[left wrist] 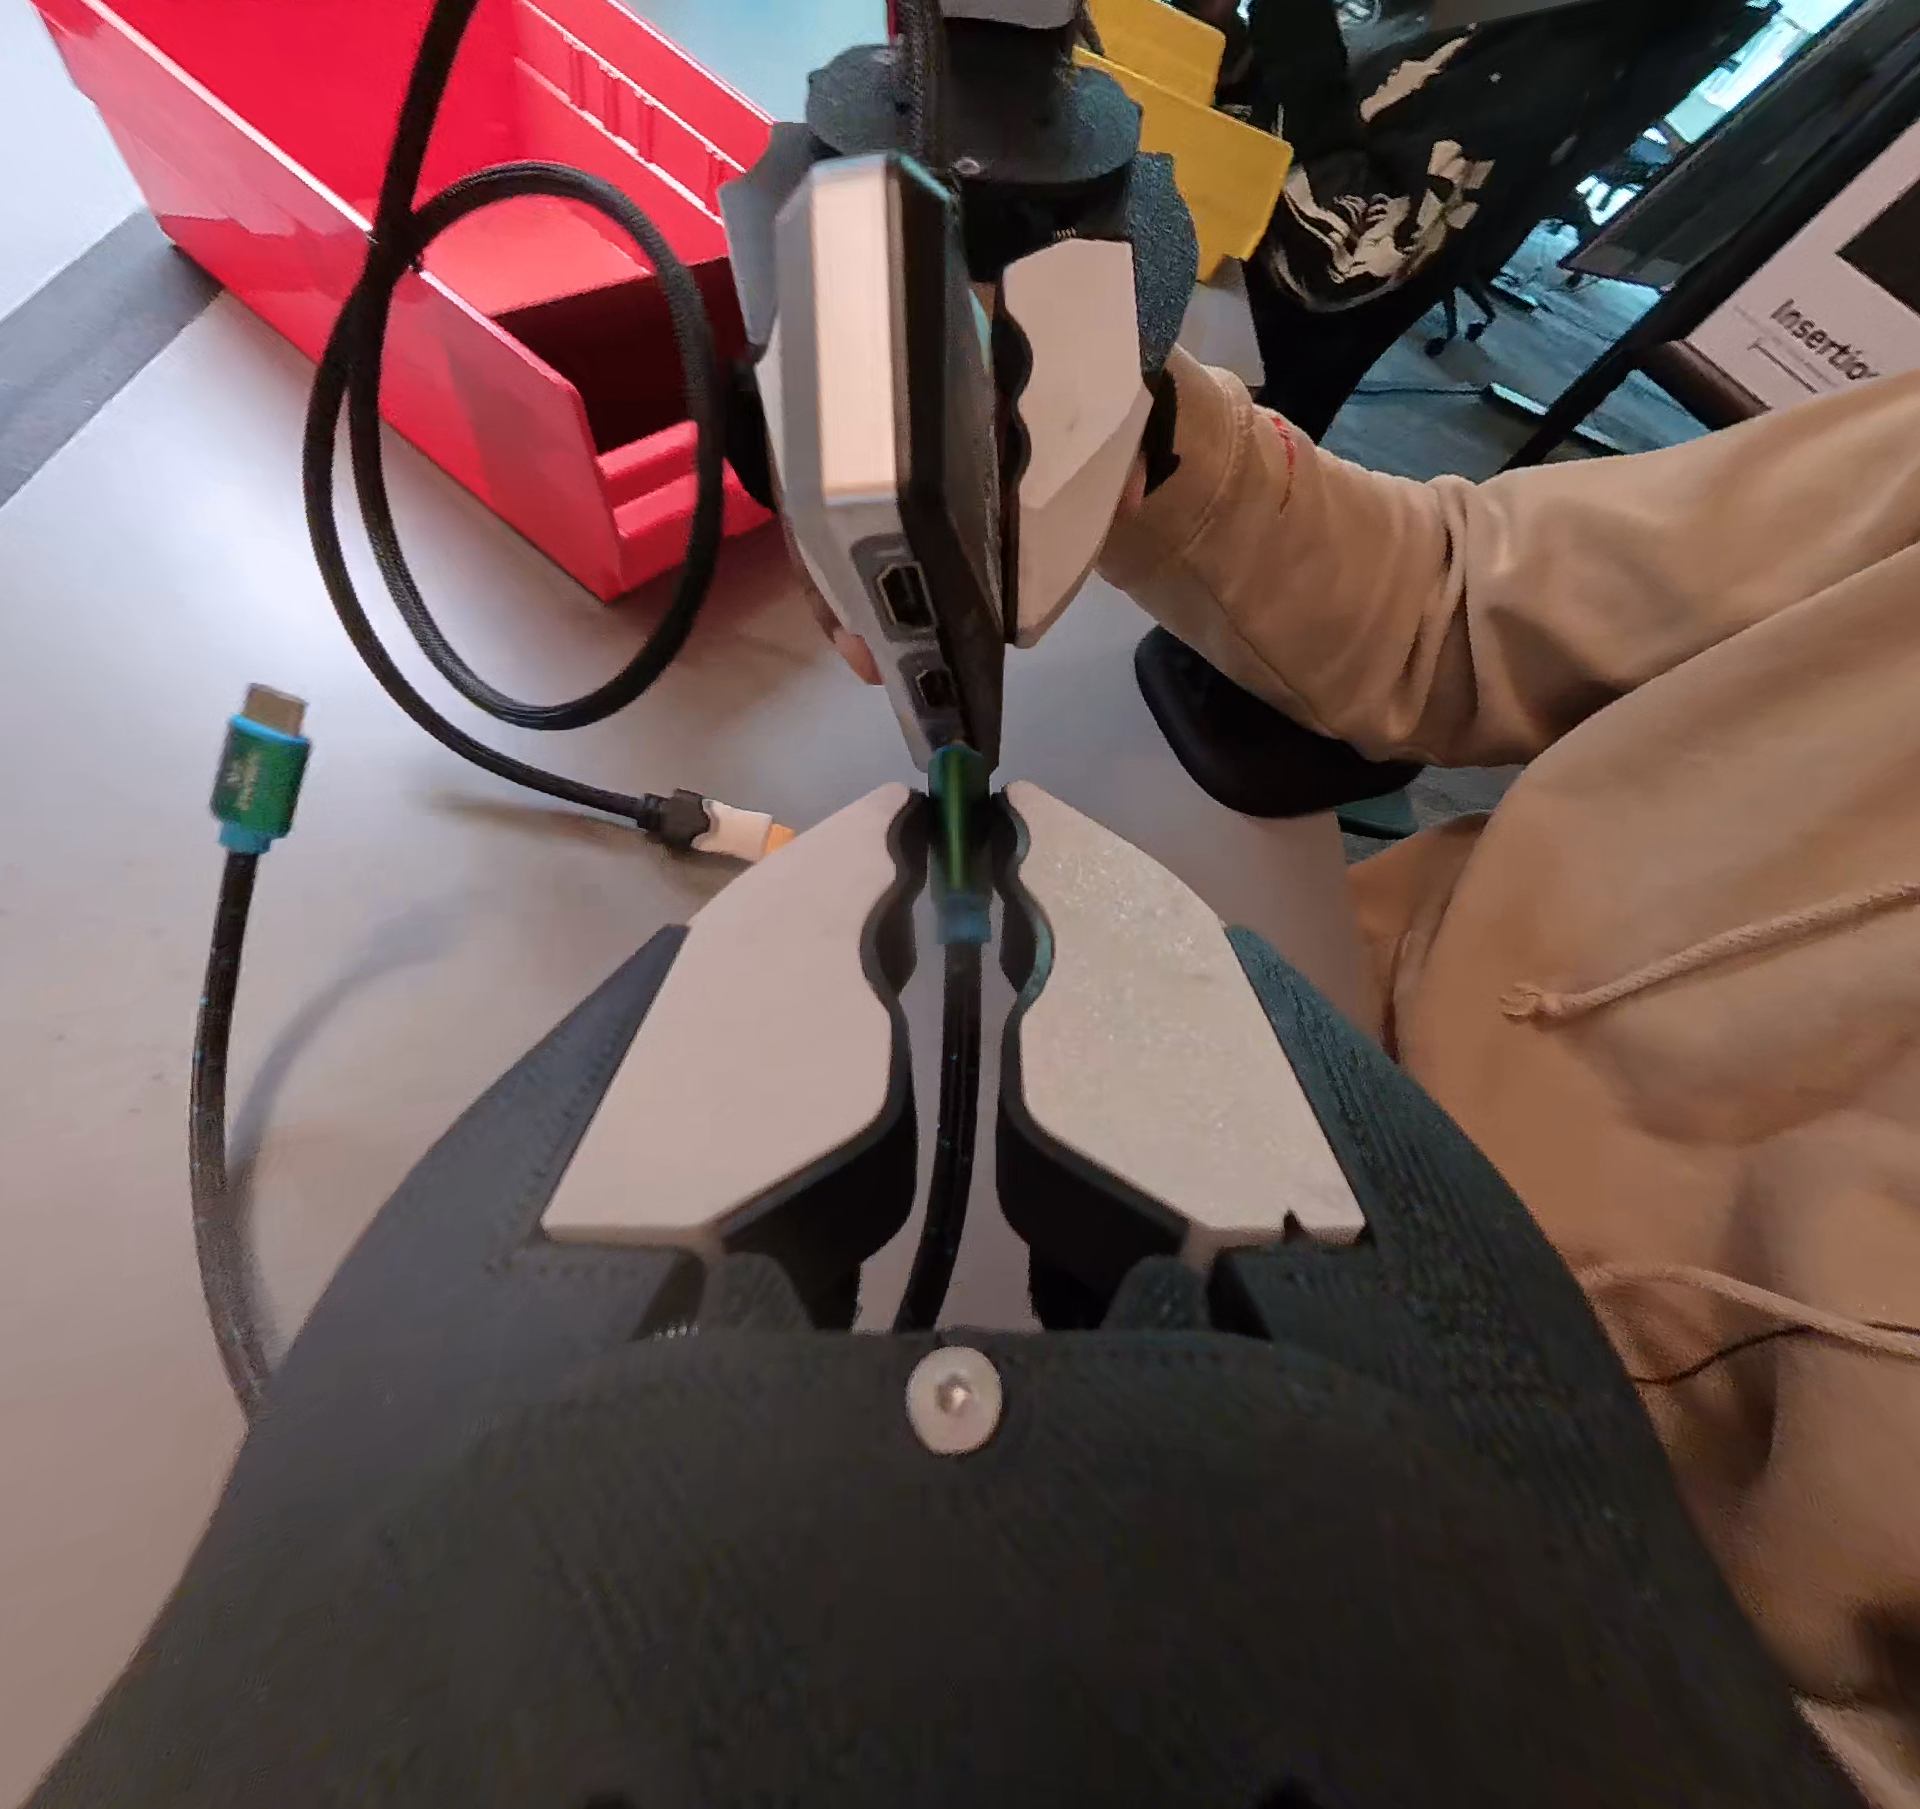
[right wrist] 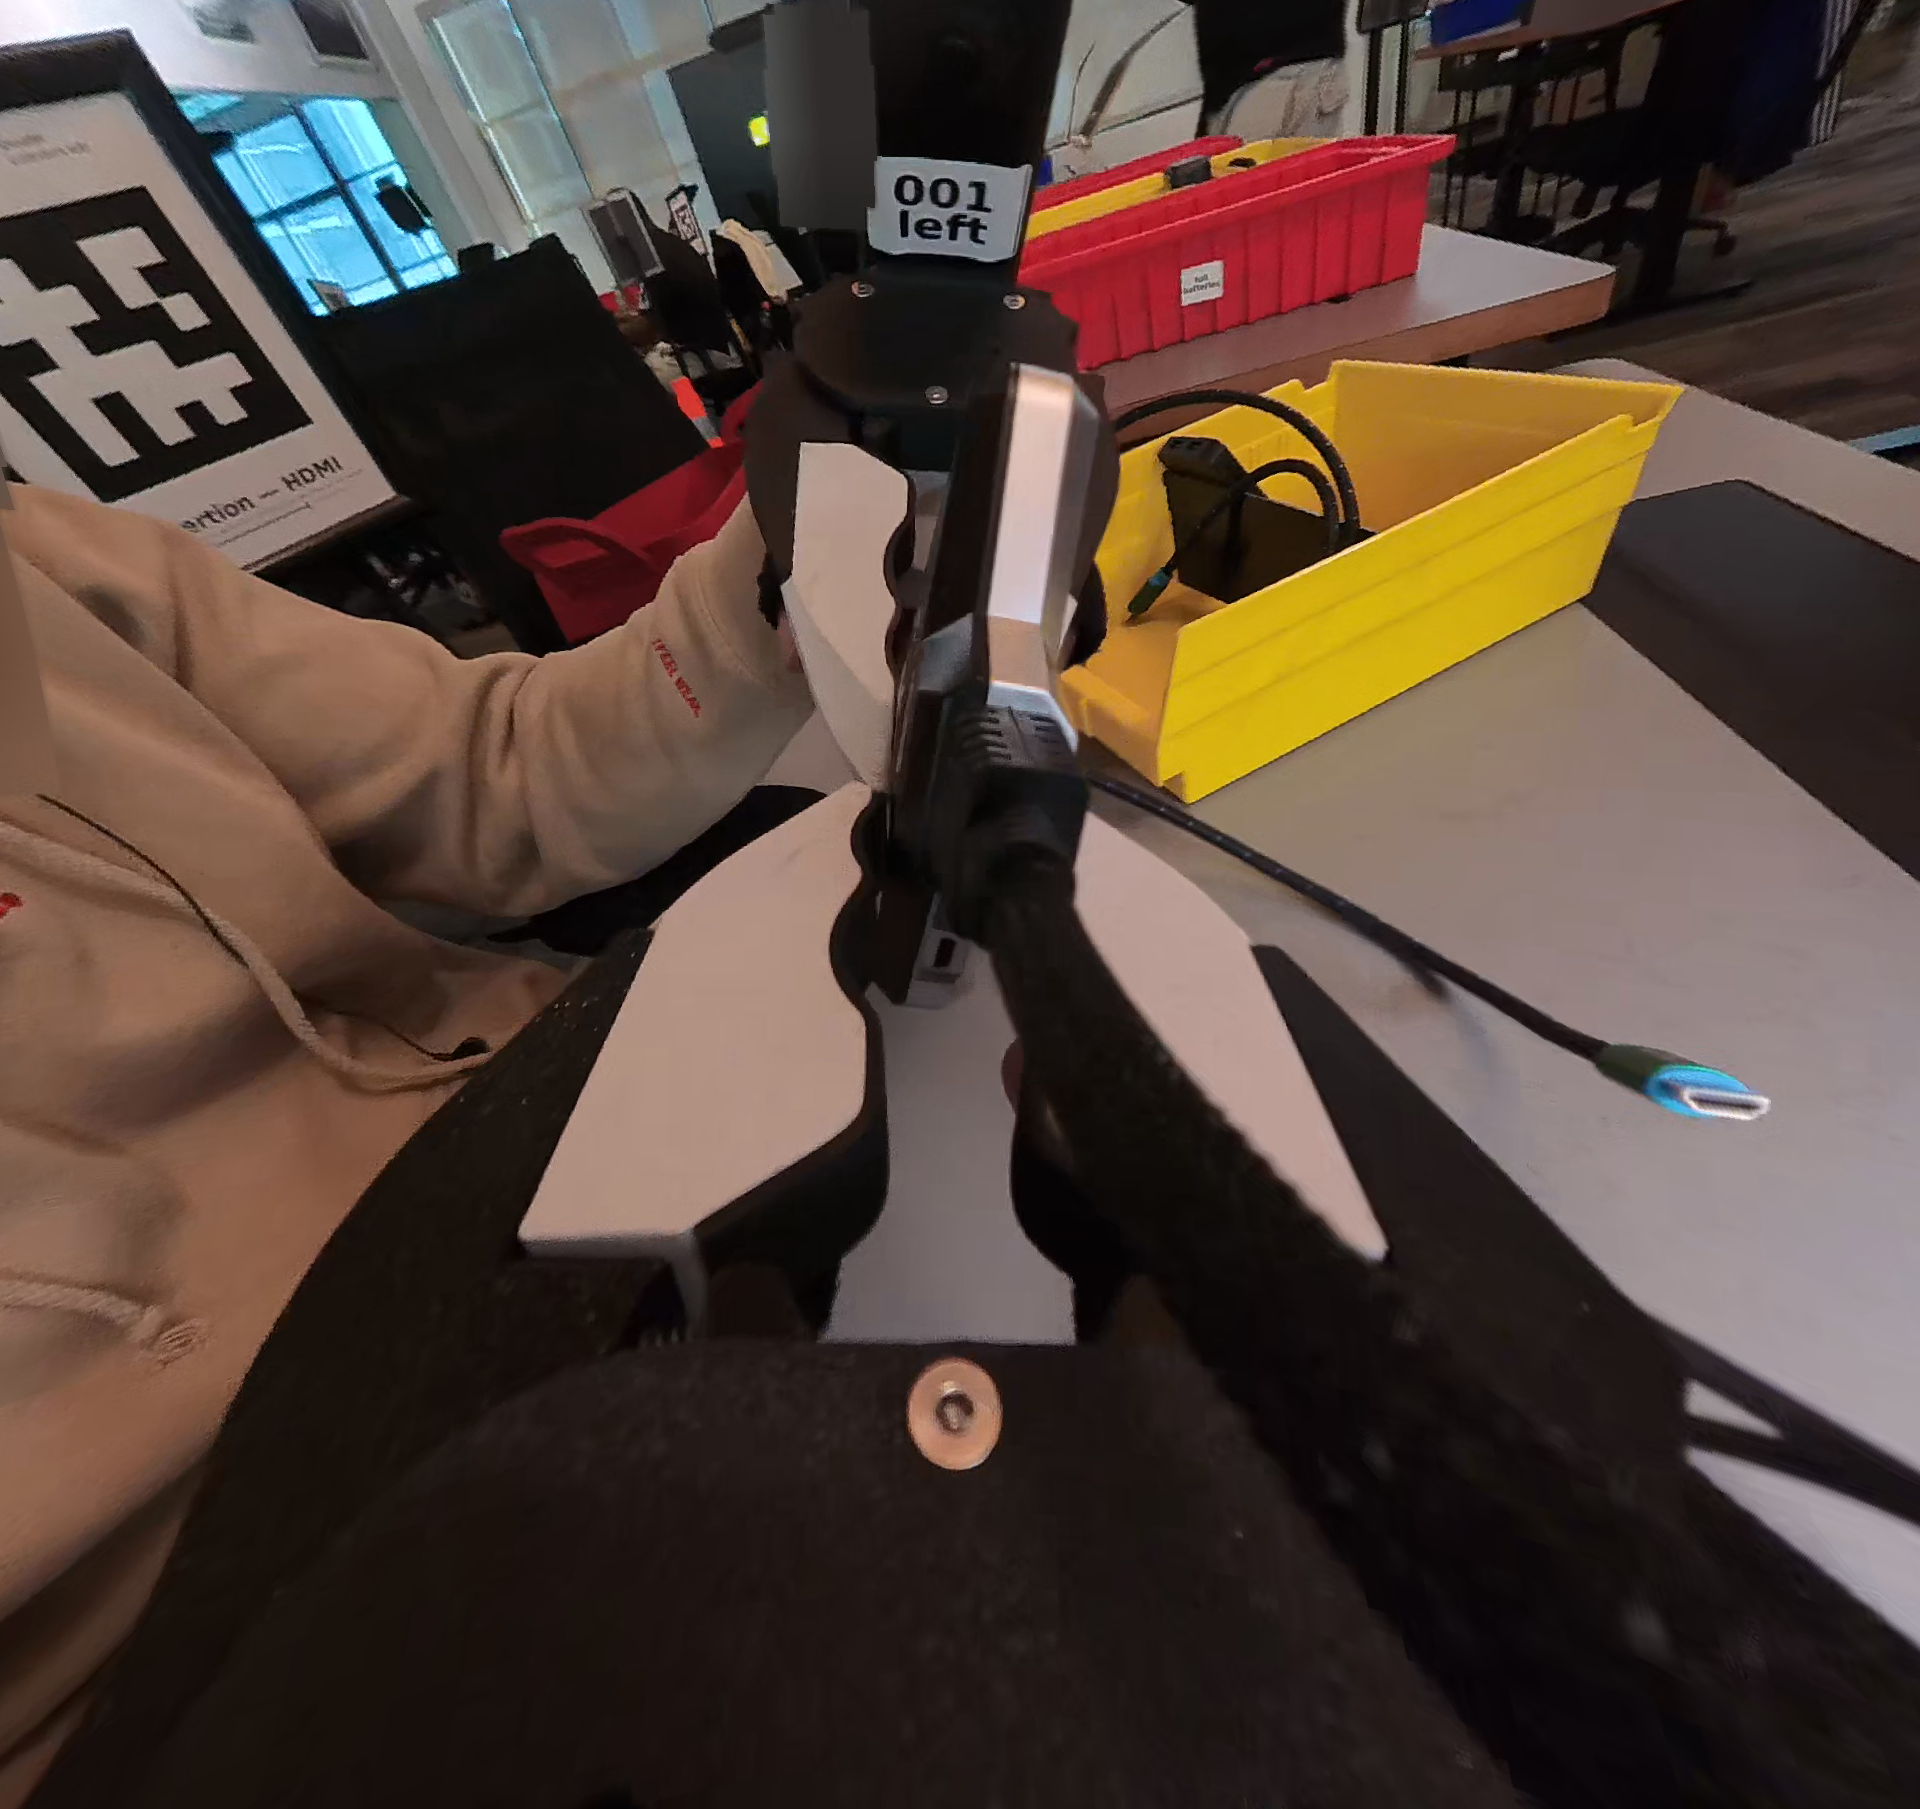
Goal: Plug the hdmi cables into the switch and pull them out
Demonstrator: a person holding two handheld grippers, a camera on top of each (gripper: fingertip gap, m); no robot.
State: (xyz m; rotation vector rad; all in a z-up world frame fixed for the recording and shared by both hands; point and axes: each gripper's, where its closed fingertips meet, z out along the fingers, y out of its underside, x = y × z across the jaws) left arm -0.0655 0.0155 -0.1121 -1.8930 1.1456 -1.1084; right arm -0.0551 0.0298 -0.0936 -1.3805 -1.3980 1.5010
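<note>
My left gripper (left wrist: pixel 954 803) is shut on a green and blue HDMI plug (left wrist: pixel 951 824). The plug's front end meets the lowest port of the silver switch (left wrist: pixel 852 357), and its metal tip is hidden. Two ports above it are empty. My right gripper (right wrist: pixel 966 824) is shut on the switch (right wrist: pixel 1029 512) and holds it on edge above the table. It also shows in the left wrist view (left wrist: pixel 987 616), facing the left gripper. A thick black braided cable (right wrist: pixel 1091 1084) is plugged into the switch's near end. The green cable's other plug (left wrist: pixel 260 762) lies loose on the table.
A red bin (left wrist: pixel 312 201) stands at the far left, and a yellow bin (right wrist: pixel 1403 616) with a black box and cables at the right. The black cable's white and orange plug (left wrist: pixel 727 829) lies on the table. A person's beige sleeve (left wrist: pixel 1455 596) is close beside the grippers. Left and right tips are no more than a few centimetres apart.
</note>
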